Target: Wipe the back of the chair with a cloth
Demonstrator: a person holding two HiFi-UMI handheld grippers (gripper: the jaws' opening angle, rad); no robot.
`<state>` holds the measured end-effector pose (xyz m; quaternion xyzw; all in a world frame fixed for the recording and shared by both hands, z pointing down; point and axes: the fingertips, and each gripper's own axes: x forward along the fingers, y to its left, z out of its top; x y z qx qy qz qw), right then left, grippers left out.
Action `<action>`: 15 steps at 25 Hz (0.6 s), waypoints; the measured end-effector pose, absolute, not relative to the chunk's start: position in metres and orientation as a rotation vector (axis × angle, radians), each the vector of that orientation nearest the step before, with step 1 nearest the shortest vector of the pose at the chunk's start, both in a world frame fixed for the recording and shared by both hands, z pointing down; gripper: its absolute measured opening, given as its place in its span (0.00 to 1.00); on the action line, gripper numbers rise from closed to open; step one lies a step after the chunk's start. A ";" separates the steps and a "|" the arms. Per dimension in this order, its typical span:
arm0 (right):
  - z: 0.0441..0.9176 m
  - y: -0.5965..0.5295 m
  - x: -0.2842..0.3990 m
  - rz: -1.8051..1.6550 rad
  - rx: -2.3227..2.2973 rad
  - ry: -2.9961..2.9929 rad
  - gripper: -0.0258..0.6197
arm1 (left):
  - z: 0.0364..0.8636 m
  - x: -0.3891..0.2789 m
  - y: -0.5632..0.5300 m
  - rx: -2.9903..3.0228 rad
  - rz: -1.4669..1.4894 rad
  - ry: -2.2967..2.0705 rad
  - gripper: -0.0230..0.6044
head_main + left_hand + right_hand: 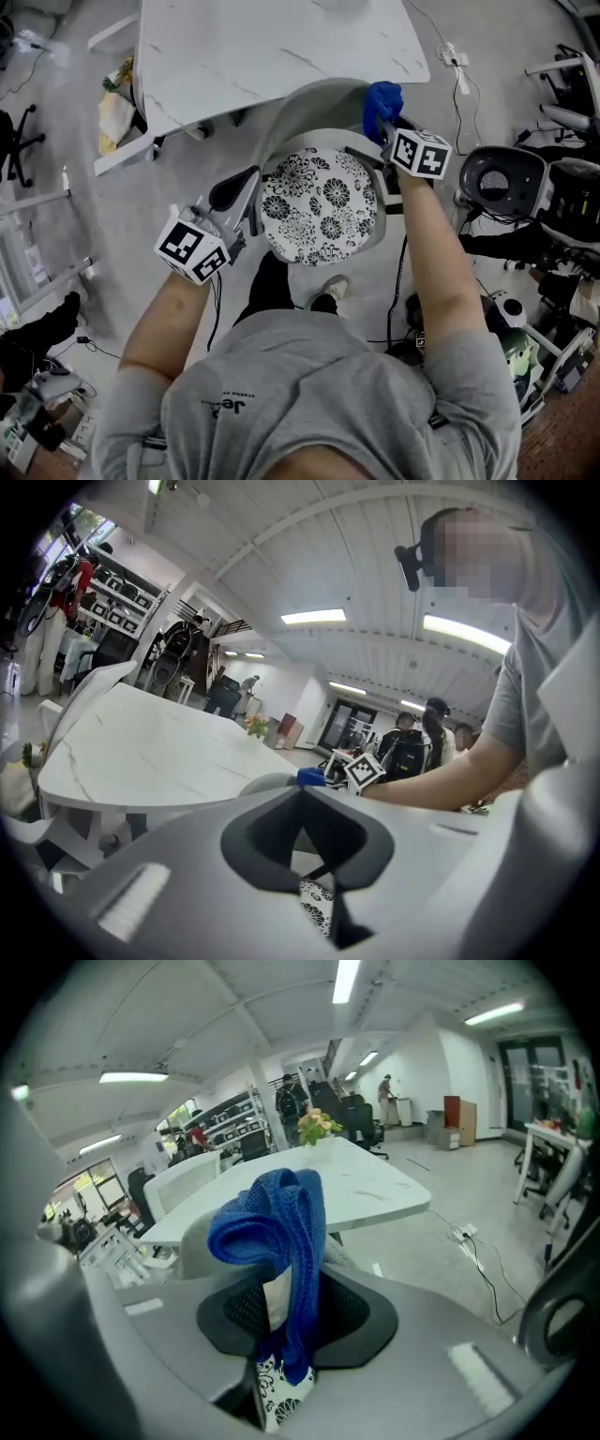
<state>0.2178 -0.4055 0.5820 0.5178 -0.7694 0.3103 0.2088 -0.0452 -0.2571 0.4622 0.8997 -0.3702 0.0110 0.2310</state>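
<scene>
Chair [319,208] stands below the person, its floral seat toward them and its grey back [302,97] on the far side, pushed close under the edge of the white counter [262,47].

Left of the seat, the left gripper [234,195] hangs just beside the seat's rim with its jaws pressed together on nothing; the left gripper view [300,803] shows the dark pads meeting. I cannot tell whether it touches the chair. It does not hold the chair, so a firm wipe could slide or turn the chair away from the stroke.

At the right end of the back, the right gripper [384,129] pinches the blue cloth [382,101]. In the right gripper view [286,1321] only a narrow fold of the cloth [281,1227] sits between the jaws, and most of it is bunched above them. That is the main risk: drag along the back could pull the fold out, or the loose bunch could roll so that the gripper rubs the back, not the cloth. Whether the cloth presses on the back yet is unclear.

The counter stands in the way. With its edge so near the back, a stroke along the far face could knock the gripper against it.

Right of the chair, a cable [459,77] lies on the floor and a black office chair [499,180] stands near, both close to the person's right arm.
</scene>
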 end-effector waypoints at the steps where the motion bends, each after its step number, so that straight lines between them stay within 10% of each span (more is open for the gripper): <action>1: 0.580 -0.402 0.208 0.813 1.386 -2.162 0.19 | 0.462 -0.046 -0.257 2.474 0.024 -1.019 0.06; 15: 0.666 -0.323 0.016 0.592 0.414 -2.072 0.19 | 0.488 -0.100 -0.247 2.416 0.028 -1.042 0.06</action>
